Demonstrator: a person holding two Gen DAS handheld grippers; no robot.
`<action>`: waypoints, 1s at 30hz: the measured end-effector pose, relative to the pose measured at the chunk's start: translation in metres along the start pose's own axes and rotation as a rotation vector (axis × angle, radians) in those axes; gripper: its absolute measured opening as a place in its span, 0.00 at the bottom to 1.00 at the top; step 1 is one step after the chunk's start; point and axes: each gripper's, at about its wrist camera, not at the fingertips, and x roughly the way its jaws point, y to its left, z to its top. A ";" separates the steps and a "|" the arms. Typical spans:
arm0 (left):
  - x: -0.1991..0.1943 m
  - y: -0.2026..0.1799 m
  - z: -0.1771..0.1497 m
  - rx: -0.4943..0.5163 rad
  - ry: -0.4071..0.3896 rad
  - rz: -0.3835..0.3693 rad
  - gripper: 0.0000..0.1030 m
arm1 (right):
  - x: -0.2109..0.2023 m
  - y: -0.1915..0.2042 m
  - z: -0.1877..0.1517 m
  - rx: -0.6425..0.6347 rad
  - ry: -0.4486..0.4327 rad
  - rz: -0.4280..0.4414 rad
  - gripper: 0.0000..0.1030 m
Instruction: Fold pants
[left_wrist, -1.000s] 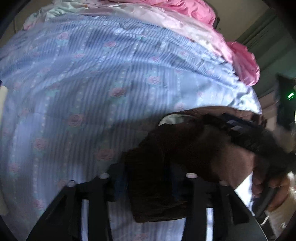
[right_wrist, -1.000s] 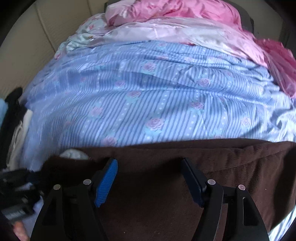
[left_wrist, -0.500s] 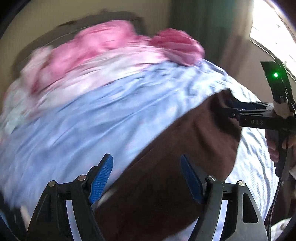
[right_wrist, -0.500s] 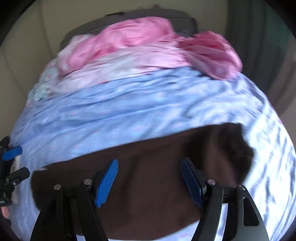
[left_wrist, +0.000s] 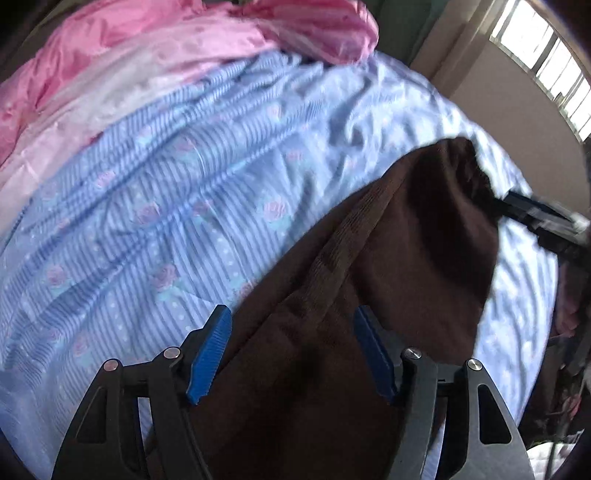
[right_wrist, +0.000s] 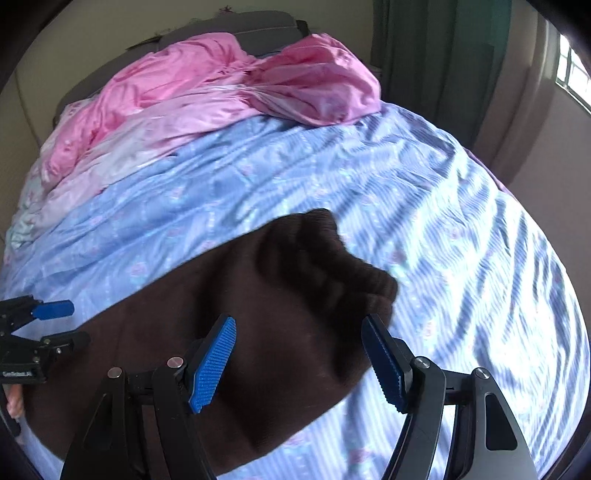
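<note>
Dark brown corduroy pants (right_wrist: 266, 317) lie folded on the blue striped bedspread (right_wrist: 332, 177), their gathered waistband end (right_wrist: 332, 251) toward the right. They also show in the left wrist view (left_wrist: 369, 288). My right gripper (right_wrist: 299, 362) is open and empty just above the waistband end. My left gripper (left_wrist: 291, 358) is open and empty over the other end of the pants. The right gripper also shows in the left wrist view (left_wrist: 539, 218), and the left gripper in the right wrist view (right_wrist: 59, 325).
Crumpled pink satin bedding (right_wrist: 221, 85) is piled at the head of the bed. A green curtain (right_wrist: 436, 55) and a window (right_wrist: 572, 70) stand to the right. The bedspread (left_wrist: 184, 184) stretches wide beyond the pants.
My left gripper was shut on a bunch of the pants a second ago; it has let go and opened. Both grippers have drawn back and the pants now lie flat on the bed.
</note>
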 end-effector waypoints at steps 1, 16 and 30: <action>0.007 -0.002 0.000 0.011 0.023 0.019 0.64 | 0.002 -0.004 0.000 0.004 0.000 -0.003 0.69; 0.017 -0.004 0.009 -0.082 0.018 0.082 0.13 | 0.019 -0.044 0.006 0.048 -0.003 -0.015 0.69; 0.037 -0.007 0.022 -0.150 0.042 0.194 0.16 | 0.056 -0.065 0.012 0.065 0.071 -0.028 0.69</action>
